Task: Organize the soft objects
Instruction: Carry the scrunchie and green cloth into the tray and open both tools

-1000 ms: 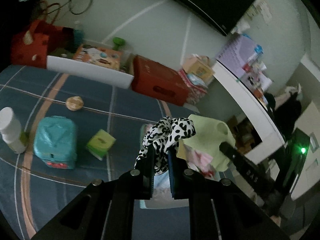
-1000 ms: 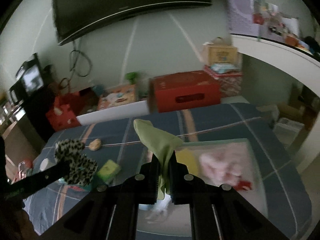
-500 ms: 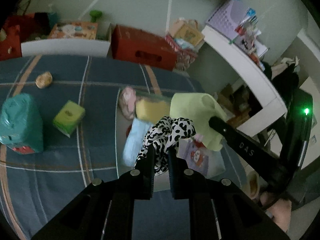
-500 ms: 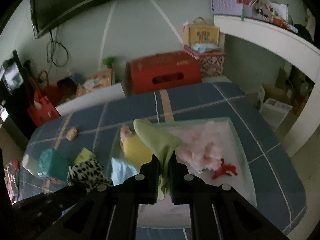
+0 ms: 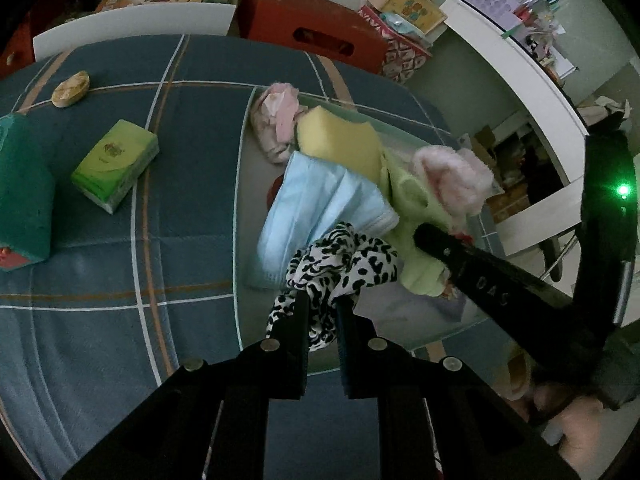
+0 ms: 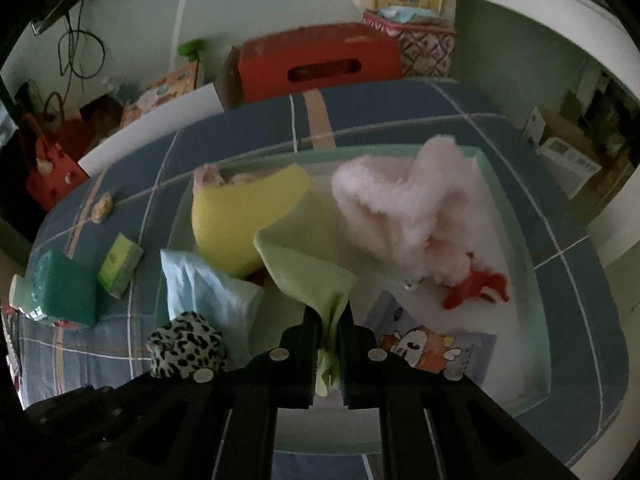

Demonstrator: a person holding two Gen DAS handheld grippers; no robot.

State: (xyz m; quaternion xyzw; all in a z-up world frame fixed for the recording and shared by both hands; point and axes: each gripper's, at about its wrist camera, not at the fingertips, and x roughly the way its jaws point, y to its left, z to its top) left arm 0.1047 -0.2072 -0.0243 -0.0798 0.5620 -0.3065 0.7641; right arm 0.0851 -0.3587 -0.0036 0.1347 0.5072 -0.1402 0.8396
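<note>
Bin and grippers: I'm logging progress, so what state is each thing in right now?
Left gripper: shut on leopard scrunchie, above bin's edge.
Right gripper: shut on green cloth, over bin.
Bin: open, partly filled.
Pink fluffy item: lying in bin.
Yellow sponge: in bin.
Tissue pack: on bed, outside bin.

A green tissue pack [image 5: 116, 165] lies on the blue plaid bed [image 5: 100, 264] beside a teal pack [image 5: 22, 196] at the left edge. Past the far edge stand a red cardboard box [image 6: 320, 65] and a white board [image 5: 132, 28].
</note>
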